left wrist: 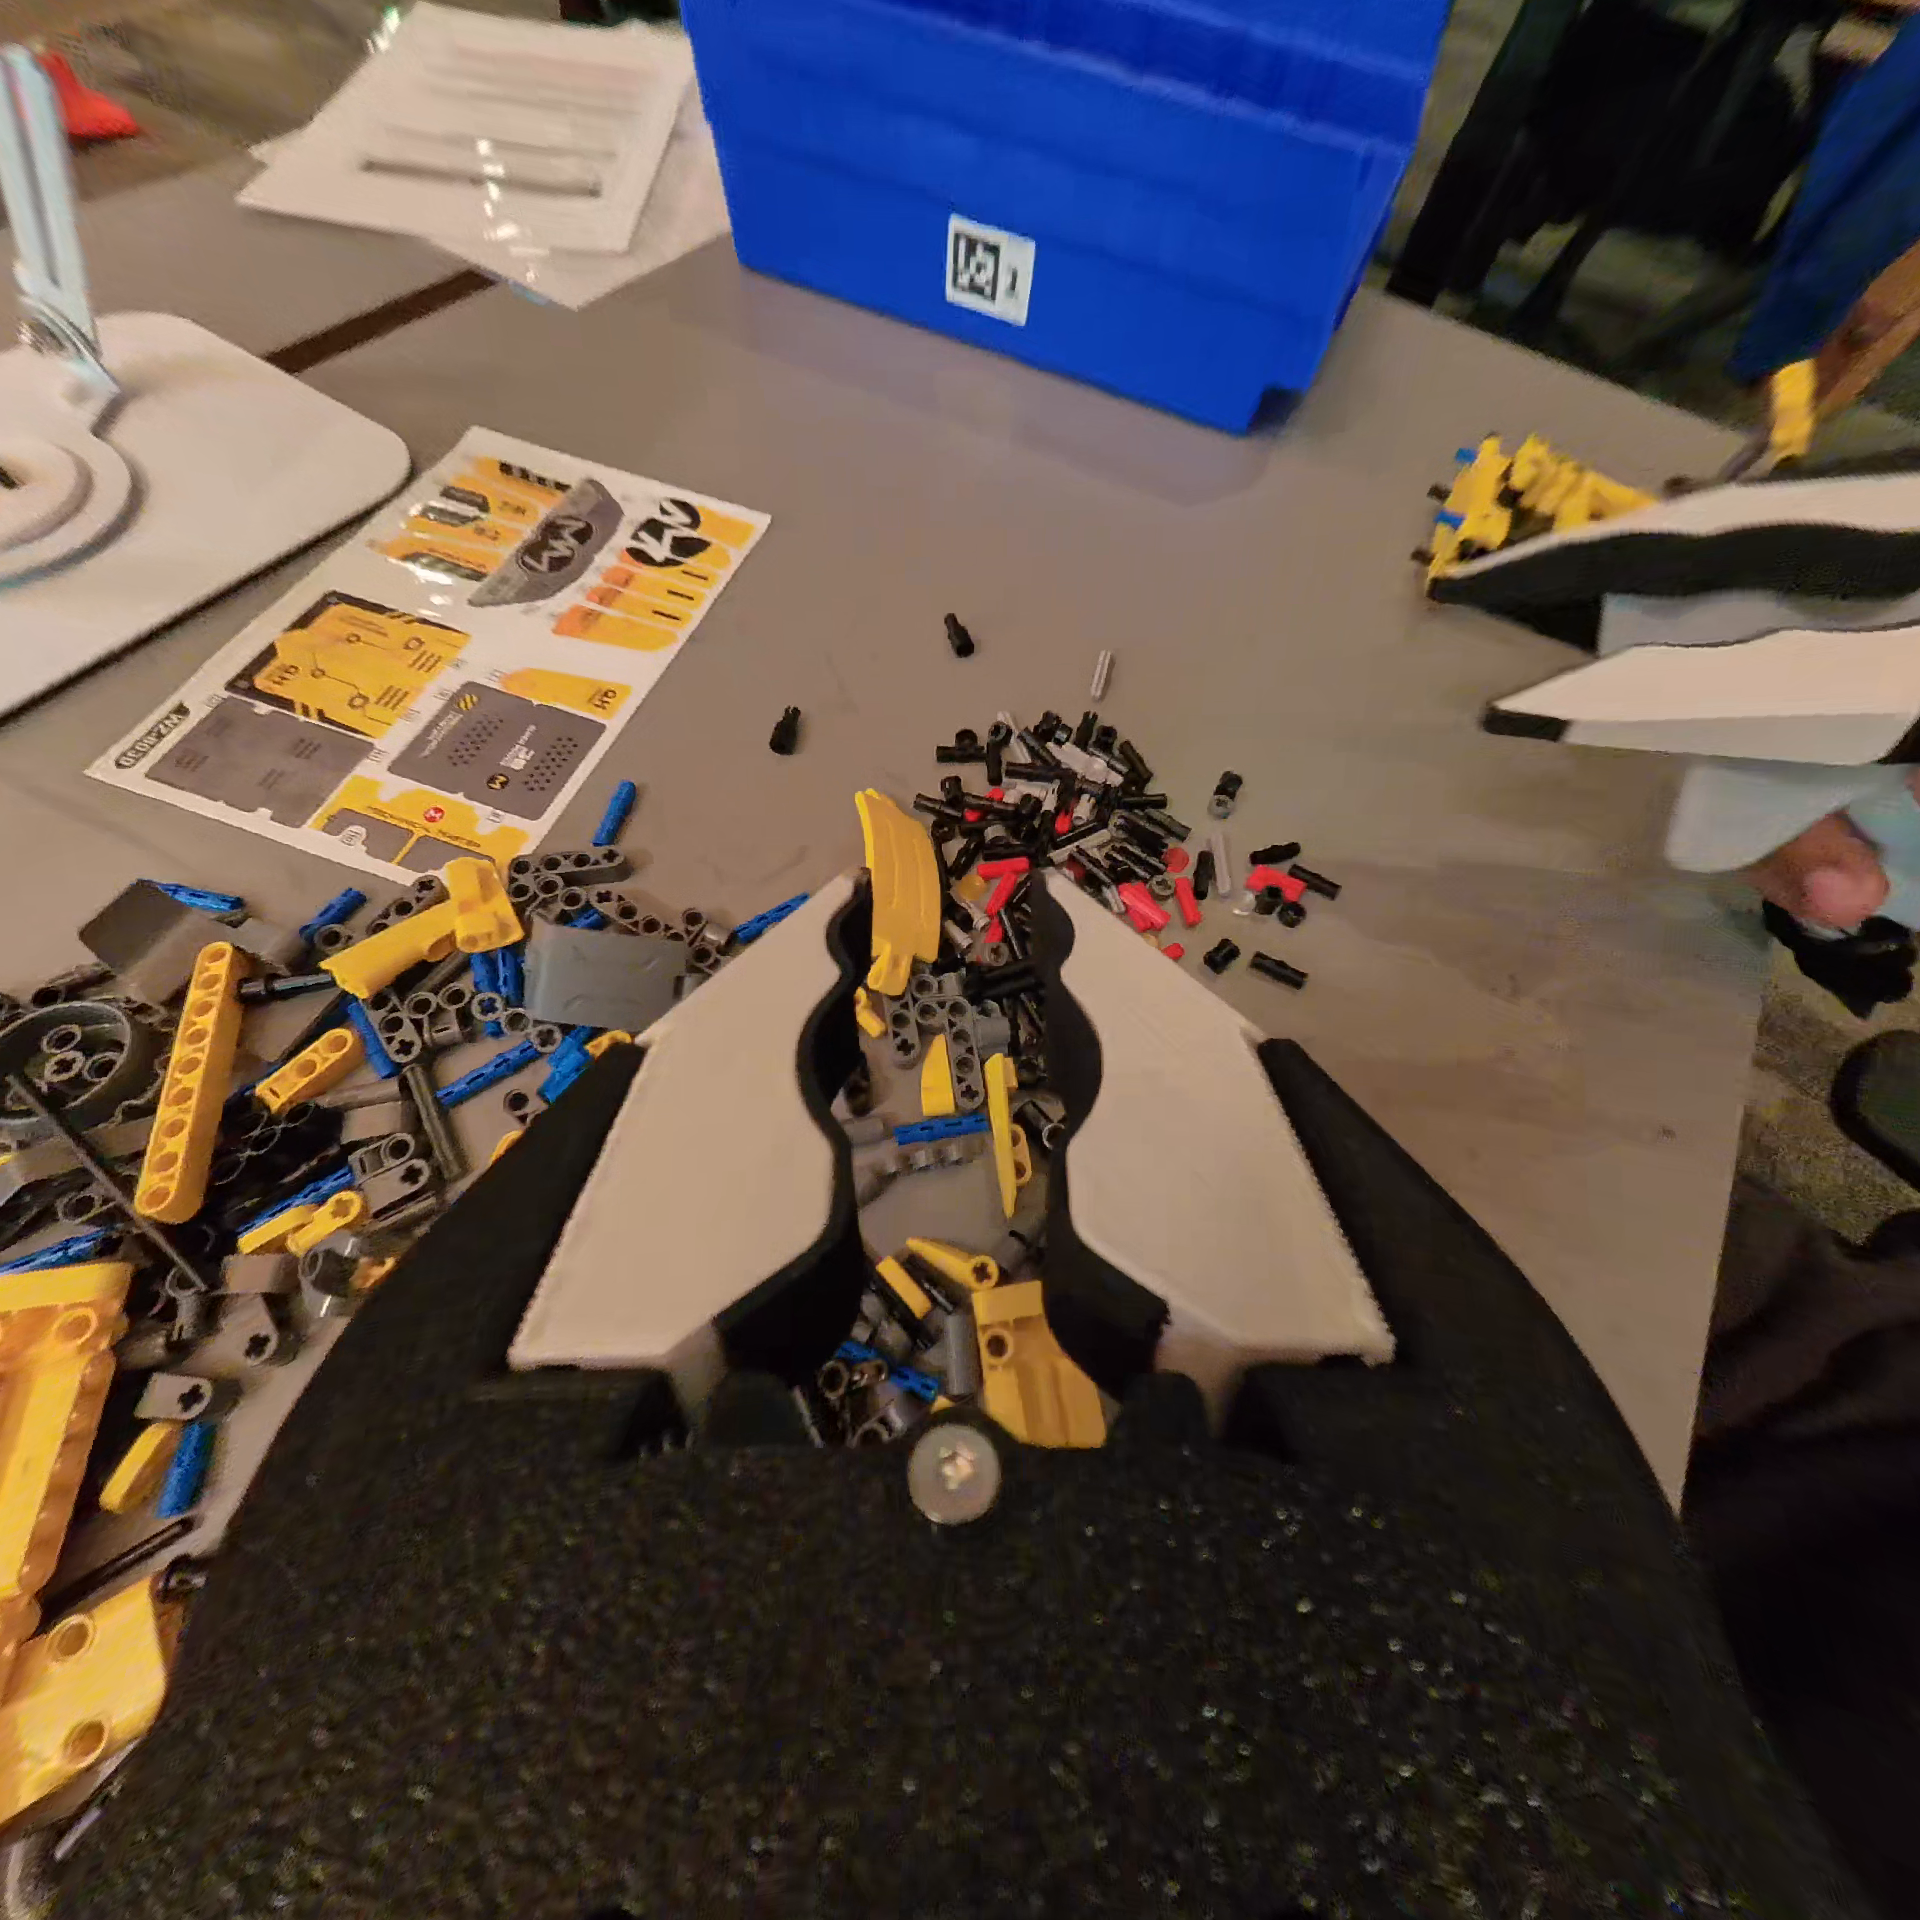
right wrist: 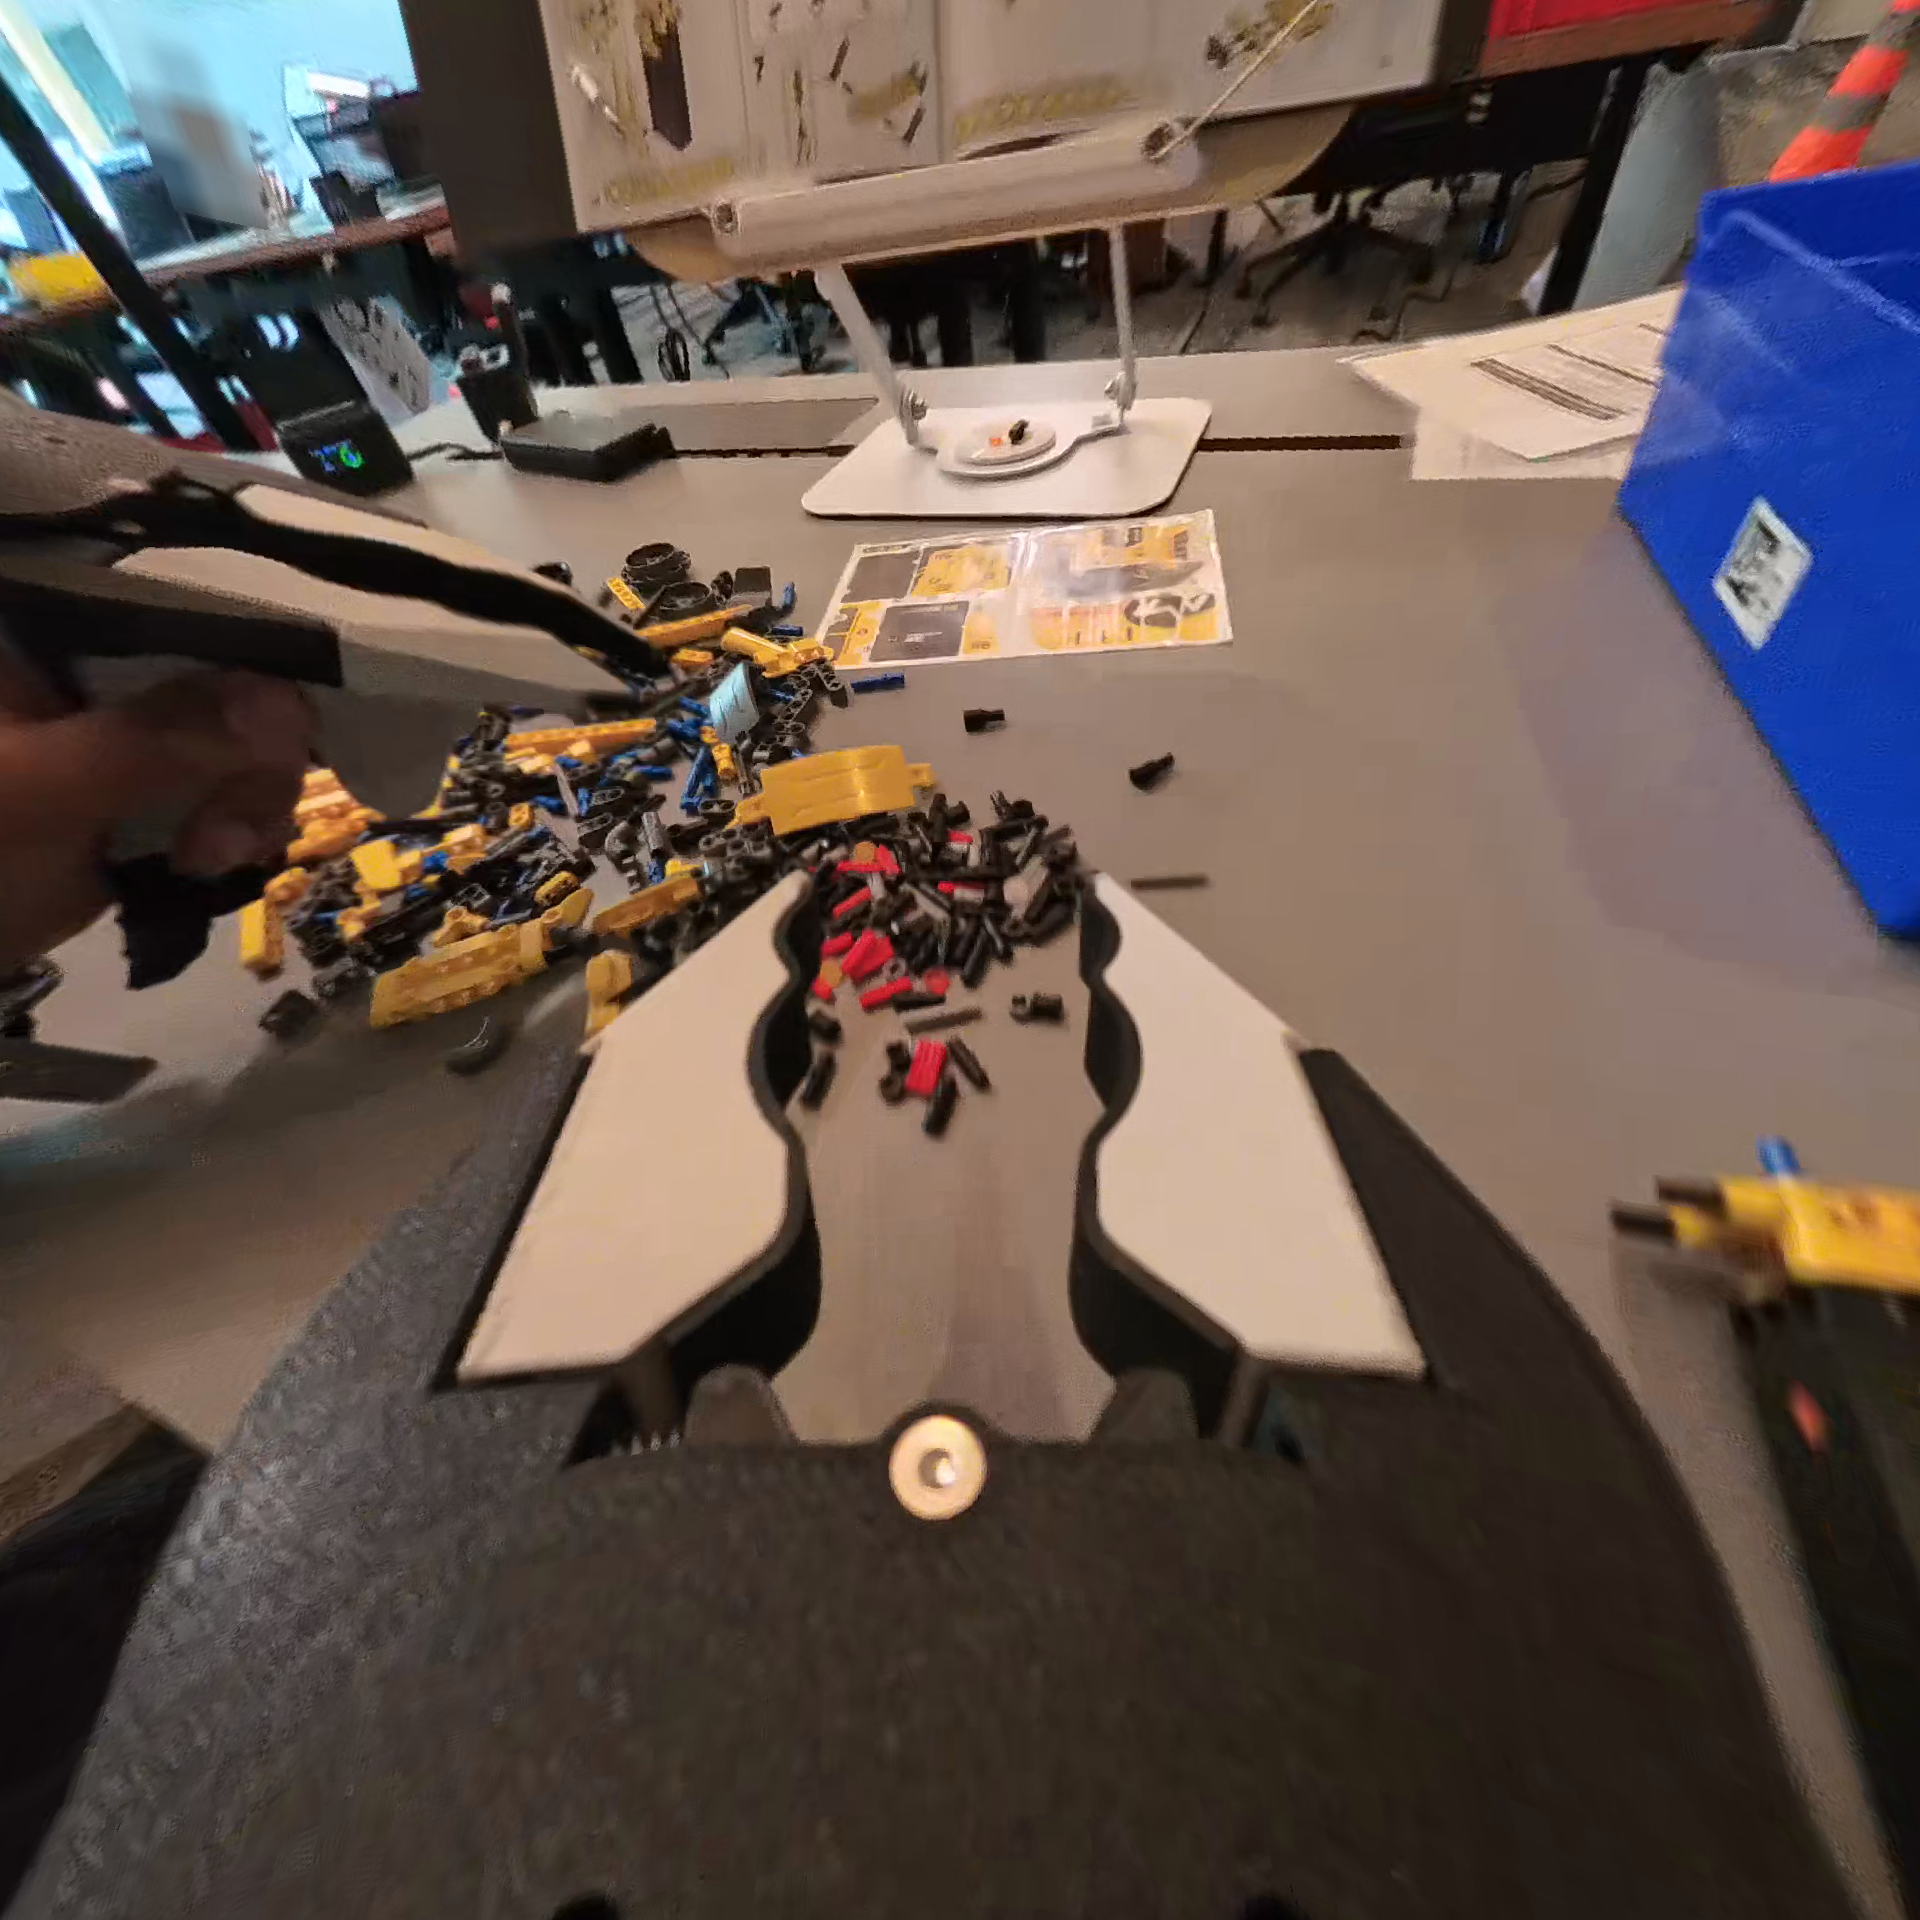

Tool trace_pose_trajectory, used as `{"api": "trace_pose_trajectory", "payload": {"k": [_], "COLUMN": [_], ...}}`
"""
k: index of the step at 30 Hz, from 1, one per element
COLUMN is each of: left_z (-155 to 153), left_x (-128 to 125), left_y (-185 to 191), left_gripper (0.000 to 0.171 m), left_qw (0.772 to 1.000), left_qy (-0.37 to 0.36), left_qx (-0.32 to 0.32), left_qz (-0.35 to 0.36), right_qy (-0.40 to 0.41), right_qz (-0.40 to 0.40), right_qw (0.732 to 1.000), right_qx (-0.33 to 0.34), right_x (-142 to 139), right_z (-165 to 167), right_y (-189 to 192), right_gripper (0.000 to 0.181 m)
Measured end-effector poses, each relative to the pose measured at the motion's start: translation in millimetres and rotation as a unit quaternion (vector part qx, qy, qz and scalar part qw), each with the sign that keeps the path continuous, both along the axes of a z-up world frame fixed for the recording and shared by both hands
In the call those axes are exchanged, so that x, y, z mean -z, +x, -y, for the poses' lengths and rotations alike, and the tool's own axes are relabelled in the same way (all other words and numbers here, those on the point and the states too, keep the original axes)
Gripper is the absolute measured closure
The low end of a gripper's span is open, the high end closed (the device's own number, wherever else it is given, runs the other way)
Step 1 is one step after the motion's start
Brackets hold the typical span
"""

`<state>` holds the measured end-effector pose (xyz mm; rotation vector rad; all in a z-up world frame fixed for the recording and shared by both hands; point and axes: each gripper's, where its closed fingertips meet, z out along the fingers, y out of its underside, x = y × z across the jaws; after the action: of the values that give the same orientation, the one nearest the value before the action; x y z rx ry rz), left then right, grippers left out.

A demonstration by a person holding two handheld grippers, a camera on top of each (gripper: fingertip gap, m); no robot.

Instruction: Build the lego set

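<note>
Left gripper [left wrist: 951,894]: jaws open a moderate gap, gripping nothing that I can make out, over the right edge of the mixed brick pile [left wrist: 312,1060] of yellow, grey, blue and black parts. A curved yellow panel [left wrist: 899,883] lies just at its left fingertip; contact unclear.

Right gripper [right wrist: 945,904]: jaws wide open, empty, above the near edge of the small pin pile [right wrist: 935,914], black and red pins. Small yellow assembly [right wrist: 1808,1236] sits on the grey table [right wrist: 1455,779] to its right.

Farther: two loose black pins [left wrist: 788,729], then the sticker sheet [left wrist: 447,665] far-left. Beyond it, the white stand base [right wrist: 1008,462] holding an open booklet [right wrist: 935,83]. Blue bin [left wrist: 1060,177] far right, papers [left wrist: 488,135] left of it.
</note>
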<state>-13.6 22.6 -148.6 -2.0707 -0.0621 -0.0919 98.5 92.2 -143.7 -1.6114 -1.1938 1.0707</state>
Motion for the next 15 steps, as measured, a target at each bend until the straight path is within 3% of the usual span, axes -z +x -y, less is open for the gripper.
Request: {"api": "trace_pose_trajectory", "payload": {"k": [6,12,15], "left_z": [13,28,29], "left_x": [-20,-4,-3], "left_y": [14,45,42], "left_gripper": [0.143,0.143,0.143], "left_qw": [0.991,0.993,0.993], "left_qy": [0.109,0.102,0.103], "left_qx": [0.026,0.058,0.048], "left_qz": [0.068,0.033,0.02], "right_qy": [0.05,0.141,0.118], "right_qz": [0.033,0.108,0.085], "right_qw": [0.998,0.984,0.989], "right_qx": [0.02,0.02,0.009], "right_x": [25,32,27], "right_z": [13,4,-1], "right_y": [39,17,0], "right_gripper": [0.137,0.146,0.146]}}
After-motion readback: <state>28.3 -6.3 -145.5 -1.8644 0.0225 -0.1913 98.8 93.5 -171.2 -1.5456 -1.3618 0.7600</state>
